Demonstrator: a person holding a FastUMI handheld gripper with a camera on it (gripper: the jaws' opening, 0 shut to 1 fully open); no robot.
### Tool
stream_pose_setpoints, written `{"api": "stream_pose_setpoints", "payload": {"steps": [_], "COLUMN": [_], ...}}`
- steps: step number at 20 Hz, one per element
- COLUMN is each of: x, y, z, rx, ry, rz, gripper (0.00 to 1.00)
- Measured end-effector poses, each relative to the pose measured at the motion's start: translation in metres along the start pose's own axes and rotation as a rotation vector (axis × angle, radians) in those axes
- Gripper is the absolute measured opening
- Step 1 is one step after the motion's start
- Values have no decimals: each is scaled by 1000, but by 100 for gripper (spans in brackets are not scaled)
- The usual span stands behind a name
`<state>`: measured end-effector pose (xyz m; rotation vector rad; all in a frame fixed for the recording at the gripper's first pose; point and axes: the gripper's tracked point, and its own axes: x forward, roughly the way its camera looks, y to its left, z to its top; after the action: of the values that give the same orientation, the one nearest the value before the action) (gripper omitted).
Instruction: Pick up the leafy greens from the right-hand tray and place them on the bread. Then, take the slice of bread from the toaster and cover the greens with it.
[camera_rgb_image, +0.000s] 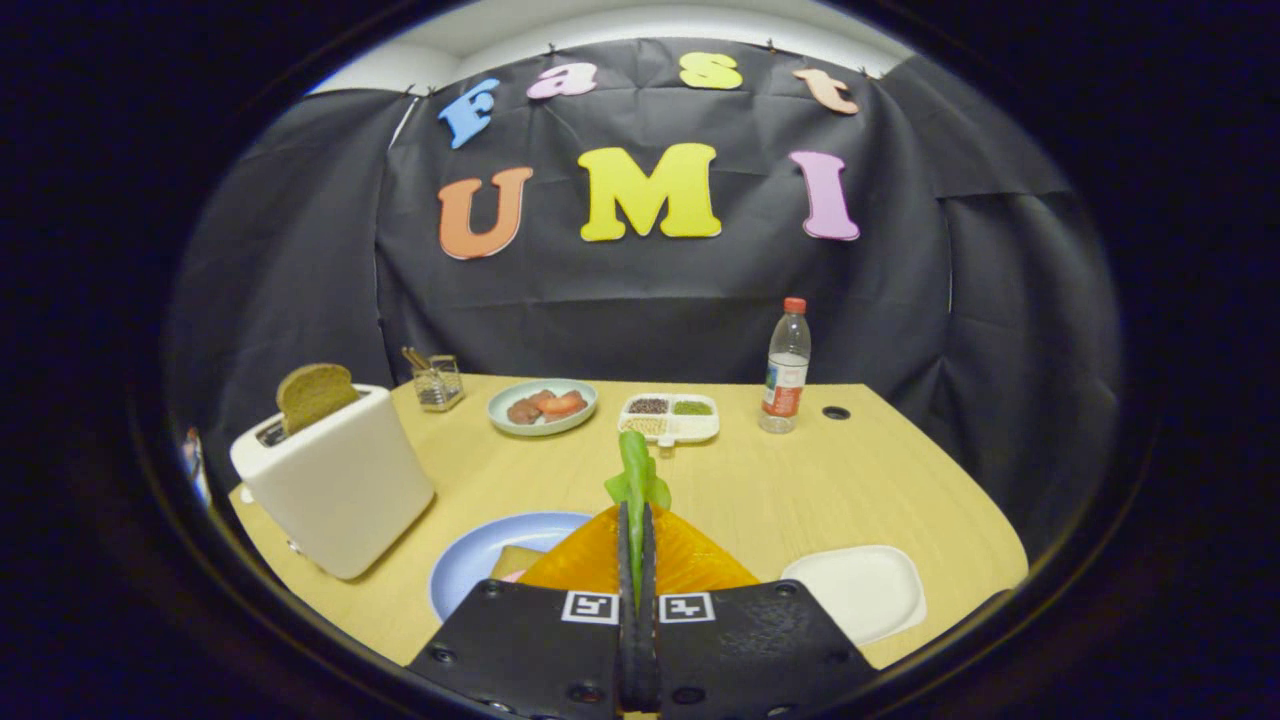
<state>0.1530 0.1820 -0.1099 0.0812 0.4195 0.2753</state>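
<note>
A: Tongs (637, 520) clenched on the leafy greens (636, 478), both fingers pressed against the stem, leaf sticking up past the tips.

B: Held above the blue plate (470, 560), then?

A: Just to the right of the blue plate, yes. Bread (516, 562) lying on that plate, partly hidden behind the tongs. Something orange (680, 560) under the fingers too; hard to tell what exactly.

B: White tray (858, 590)?

A: Right of the blue plate, on the counter (800, 480). Bare now, so greens judged already lifted from it.

B: Best way to finish this step?

A: Probably shift left until centred over the bread, lower until the leaf touches, then release. Better not to drop from high up: light leaf, likely to slide off.

B: And the second slice?

A: Upright in the toaster (335, 480), left of the blue plate, top crust of the toast slice (315, 393) poking out. Untouched so far. Worth keeping the approach clear of the toaster's corner.

B: Anything else nearby?

A: Behind the blue plate, well apart: a dish of food (543, 406), a divided tray (670, 416), a bottle (786, 366).
</note>
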Motion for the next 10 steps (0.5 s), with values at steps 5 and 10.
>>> {"api": "stream_pose_setpoints", "payload": {"steps": [5, 10], "x": [18, 26], "y": [39, 82], "z": [-25, -39], "rx": [2, 96], "ry": [65, 94], "rz": [10, 82], "gripper": [0, 1]}}
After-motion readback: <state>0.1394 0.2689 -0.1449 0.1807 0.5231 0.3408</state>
